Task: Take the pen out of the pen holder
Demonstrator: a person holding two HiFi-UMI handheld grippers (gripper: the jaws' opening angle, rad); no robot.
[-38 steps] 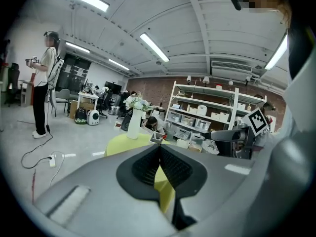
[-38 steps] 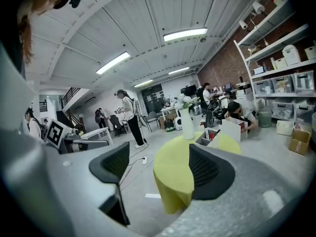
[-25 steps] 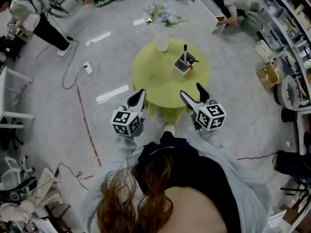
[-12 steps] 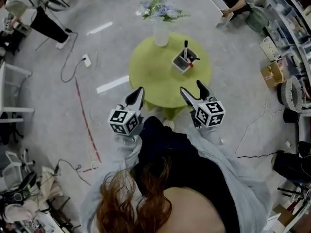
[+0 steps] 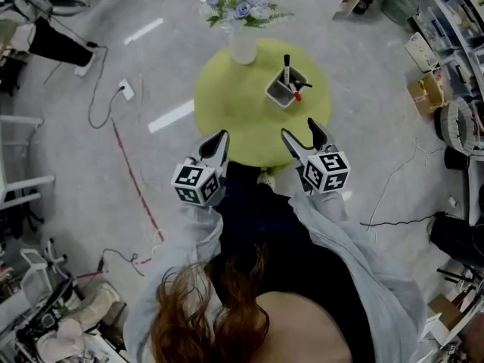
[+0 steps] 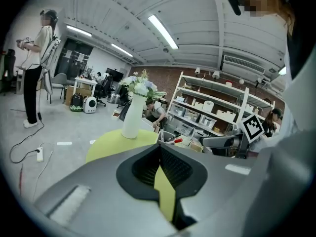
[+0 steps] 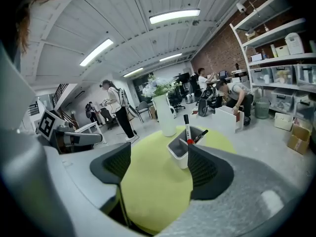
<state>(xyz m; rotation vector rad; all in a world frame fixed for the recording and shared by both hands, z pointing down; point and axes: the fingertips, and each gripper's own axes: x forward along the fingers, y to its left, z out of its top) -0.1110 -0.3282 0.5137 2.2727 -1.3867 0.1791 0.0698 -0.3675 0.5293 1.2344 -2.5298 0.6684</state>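
A white square pen holder (image 5: 282,92) stands on the round yellow-green table (image 5: 234,116), right of centre. A black marker (image 5: 286,63) stands upright in it and a red-tipped pen (image 5: 296,89) leans beside it. My right gripper (image 5: 302,136) hovers open over the table's near edge, and the pen holder (image 7: 179,152) shows between its jaws, well ahead of them. The black marker (image 7: 186,127) sticks up above the rim. My left gripper (image 5: 215,147) is shut and empty at the near left edge. In the left gripper view its jaws meet over the table (image 6: 116,141).
A white vase of flowers (image 5: 242,45) stands at the table's far edge, left of the holder. Cables run across the floor (image 5: 106,104). Shelving and boxes (image 5: 446,59) line the right side. People stand or crouch further off in the room.
The table and pen holder have shifted slightly up in the head view. Both grippers stay at the table's near edge, with their jaws unchanged.
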